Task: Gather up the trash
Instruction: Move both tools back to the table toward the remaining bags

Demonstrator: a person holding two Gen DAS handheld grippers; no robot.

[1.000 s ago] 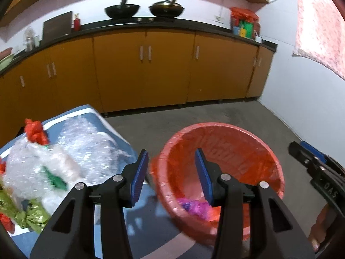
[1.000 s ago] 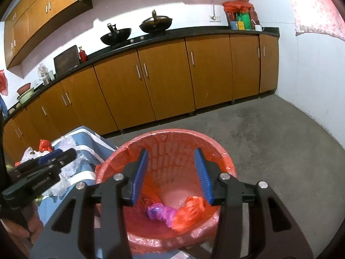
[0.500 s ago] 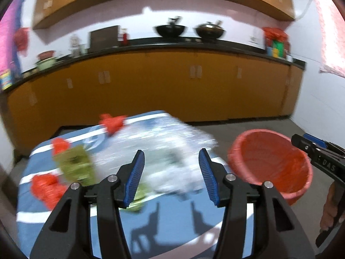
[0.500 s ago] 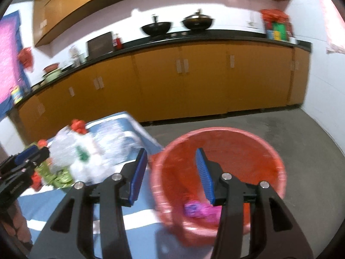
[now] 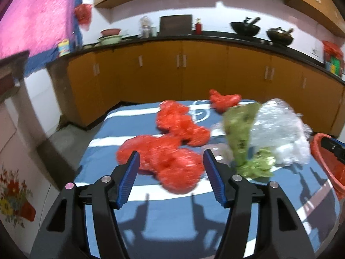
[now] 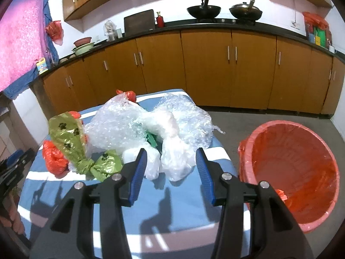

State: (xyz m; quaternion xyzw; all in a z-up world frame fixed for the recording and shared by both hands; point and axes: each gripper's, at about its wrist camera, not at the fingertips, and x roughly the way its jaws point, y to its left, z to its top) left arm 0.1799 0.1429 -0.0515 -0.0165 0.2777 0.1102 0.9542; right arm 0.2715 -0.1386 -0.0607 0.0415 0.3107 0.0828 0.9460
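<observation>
A pile of trash lies on the blue striped table (image 6: 151, 211). It holds clear bubble wrap (image 6: 151, 118), white plastic bags (image 6: 176, 161), a green paw-print wrapper (image 6: 69, 138) and red plastic bags (image 5: 172, 164). My left gripper (image 5: 171, 172) is open and empty, just above the nearest red bag. My right gripper (image 6: 171, 168) is open and empty, in front of the white bags. A red lined bin (image 6: 291, 157) stands on the floor to the right of the table, with some trash at its bottom.
Orange kitchen cabinets (image 6: 204, 64) with a black counter run along the back wall, with woks and containers on top. Grey floor (image 6: 258, 118) lies between the table and the cabinets. The left gripper's tip shows at the left edge of the right wrist view (image 6: 15, 164).
Both grippers have swung left from over the red bin to the table. The left one now faces the red bags, the right one the bubble wrap and white bags.
</observation>
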